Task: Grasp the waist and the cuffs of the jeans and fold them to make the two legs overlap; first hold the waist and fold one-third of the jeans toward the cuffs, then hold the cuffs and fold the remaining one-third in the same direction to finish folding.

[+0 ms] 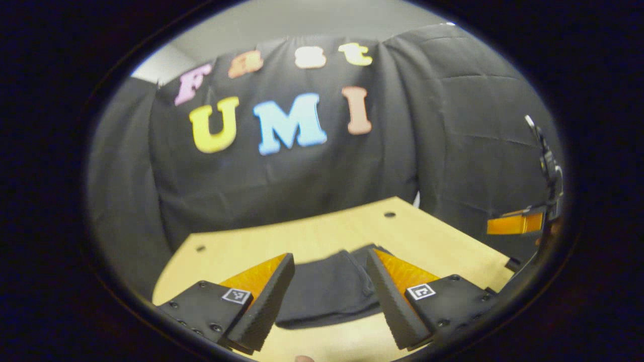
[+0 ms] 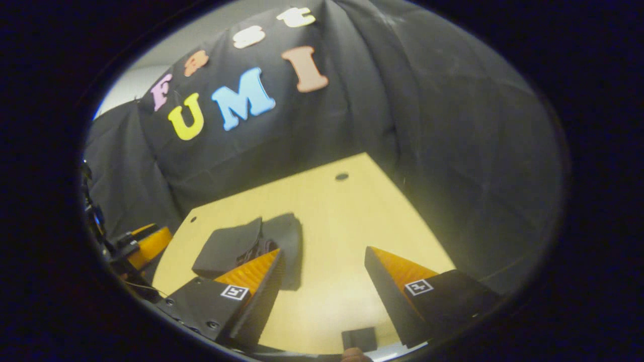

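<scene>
The dark jeans (image 1: pixel 329 291) lie folded into a compact bundle on the light wooden table (image 1: pixel 322 236). In the left gripper view my left gripper (image 1: pixel 324 296) hangs open above the bundle, which shows between its fingers. In the right gripper view the jeans (image 2: pixel 251 246) lie ahead and left of my right gripper (image 2: pixel 322 291), which is open over bare tabletop with nothing in it. The right gripper (image 1: pixel 523 221) also shows at the right edge of the left gripper view. The left gripper (image 2: pixel 136 246) shows at the left edge of the right gripper view.
The table (image 2: pixel 347 221) has small round holes (image 2: pixel 341 176) near its far corners, one (image 1: pixel 389 214) also in the left gripper view. Black cloth walls close in behind and to the sides. A small dark block (image 2: pixel 358 338) lies at the near table edge.
</scene>
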### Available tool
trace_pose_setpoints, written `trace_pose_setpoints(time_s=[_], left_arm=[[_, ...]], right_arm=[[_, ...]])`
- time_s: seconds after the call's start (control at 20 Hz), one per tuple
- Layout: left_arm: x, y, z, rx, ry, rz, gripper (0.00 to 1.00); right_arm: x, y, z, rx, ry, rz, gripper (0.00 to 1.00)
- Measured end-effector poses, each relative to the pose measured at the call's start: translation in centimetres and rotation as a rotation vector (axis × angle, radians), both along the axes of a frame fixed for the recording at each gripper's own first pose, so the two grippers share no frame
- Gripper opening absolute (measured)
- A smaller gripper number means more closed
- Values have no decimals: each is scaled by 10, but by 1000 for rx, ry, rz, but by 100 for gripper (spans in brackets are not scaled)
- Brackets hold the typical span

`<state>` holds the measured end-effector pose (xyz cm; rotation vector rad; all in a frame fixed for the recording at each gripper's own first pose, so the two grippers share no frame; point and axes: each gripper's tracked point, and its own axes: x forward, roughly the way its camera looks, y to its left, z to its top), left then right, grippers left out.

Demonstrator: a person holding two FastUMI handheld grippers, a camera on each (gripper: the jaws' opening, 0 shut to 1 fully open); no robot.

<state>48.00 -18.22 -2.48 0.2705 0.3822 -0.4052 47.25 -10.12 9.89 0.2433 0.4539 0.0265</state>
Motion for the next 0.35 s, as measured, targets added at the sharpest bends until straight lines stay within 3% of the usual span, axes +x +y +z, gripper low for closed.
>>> trace_pose_setpoints(time_s=[0.05,0.1,0.15,0.2,0.3,0.35], left_arm=[[4,-2,10,-12,-66,12,87],[4,-2,15,-40,-101,26,95],[-1,-3,12,-79,-104,34,86],[-9,-9,11,-119,-73,33,96],[-34,-20,16,-182,-42,31,96],[-43,-21,21,-184,-47,28,86]], right_arm=[[0,-1,32,-26,-119,-27,96],[-1,-2,66,-58,-255,-48,96],[-3,-5,96,-105,-368,-66,95],[-7,-12,109,-154,-424,-86,95],[-20,-19,99,-202,-392,-99,94],[-28,-18,94,-183,-370,-96,95]])
